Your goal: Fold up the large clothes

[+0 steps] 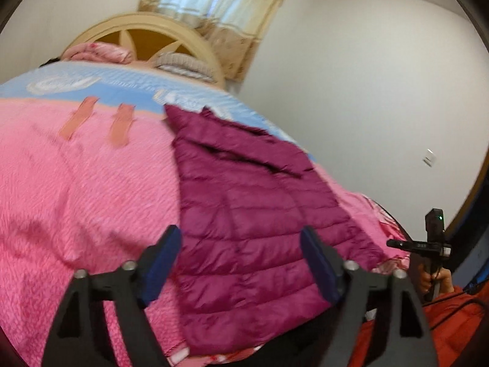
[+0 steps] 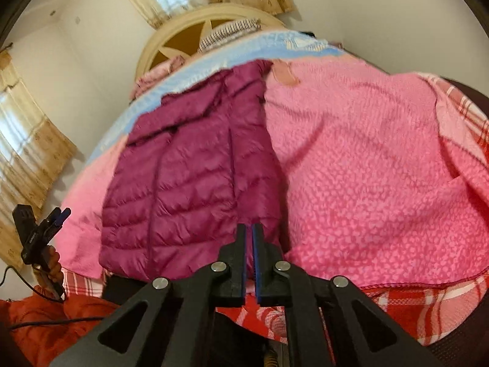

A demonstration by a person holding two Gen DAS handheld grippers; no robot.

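From the left wrist, the left gripper (image 1: 240, 263) stands spread wide with nothing between its pads, hovering just above the near hem of the magenta puffer jacket (image 1: 244, 202). The jacket lies straight ahead of the jaws, a long narrow shape on the pink blanket (image 1: 76, 189), its far end reaching the blue sheet (image 1: 122, 91). Off to the right of the jaws, the other tool shows small at the bed's edge, gripped by a hand (image 1: 428, 278).

From the right wrist, the right gripper (image 2: 249, 232) has its pads almost pressed together, a thin slit between them and no cloth in it that I can see (the hem passes just behind the tips). The jacket runs ahead and to the left of the jaws.

This view alone shows the jacket's near hem sitting close to the blanket's edge, above the red plaid sheet (image 2: 428, 305); the left view alone shows the dark fold across the jacket's upper part.

Risk, as I judge it: slick, puffy fabric may spring open or slide off the edge if one corner is lifted alone.
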